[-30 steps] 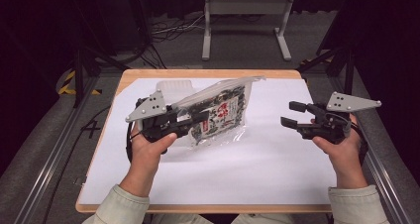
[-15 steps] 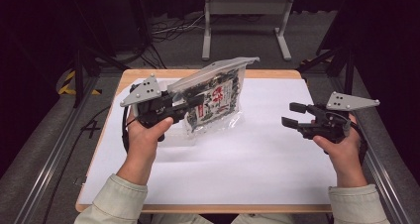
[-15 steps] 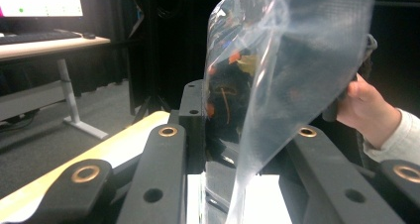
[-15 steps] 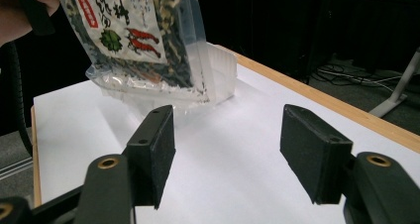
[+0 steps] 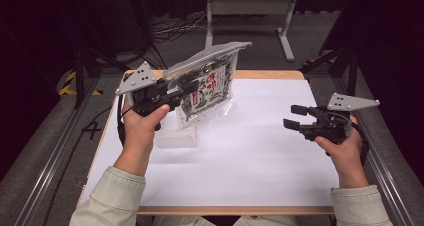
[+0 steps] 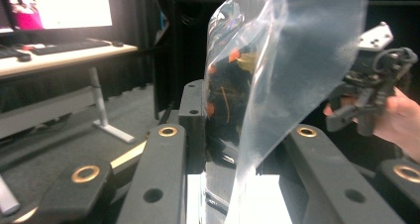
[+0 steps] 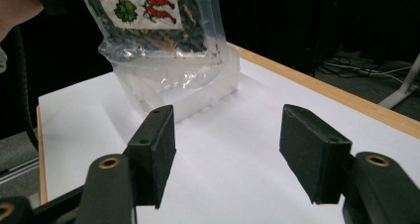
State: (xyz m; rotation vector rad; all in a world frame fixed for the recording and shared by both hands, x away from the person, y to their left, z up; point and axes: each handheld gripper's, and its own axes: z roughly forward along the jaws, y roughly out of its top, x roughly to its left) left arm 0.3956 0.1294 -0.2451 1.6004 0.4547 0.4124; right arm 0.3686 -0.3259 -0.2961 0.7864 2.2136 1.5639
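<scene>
The left claw (image 5: 181, 88) is clamped on a clear snack bag (image 5: 207, 83), lifting it clear of the worktop (image 5: 250, 156), apparently to present it; the right claw (image 5: 295, 117) waits wide open and empty, well apart.

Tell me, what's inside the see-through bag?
Inside the clear bag, held up by the left tongs, sits a dark printed packet with red shrimp pictures and a green leaf. What the packet itself contains is covered by its wrapping.
</scene>
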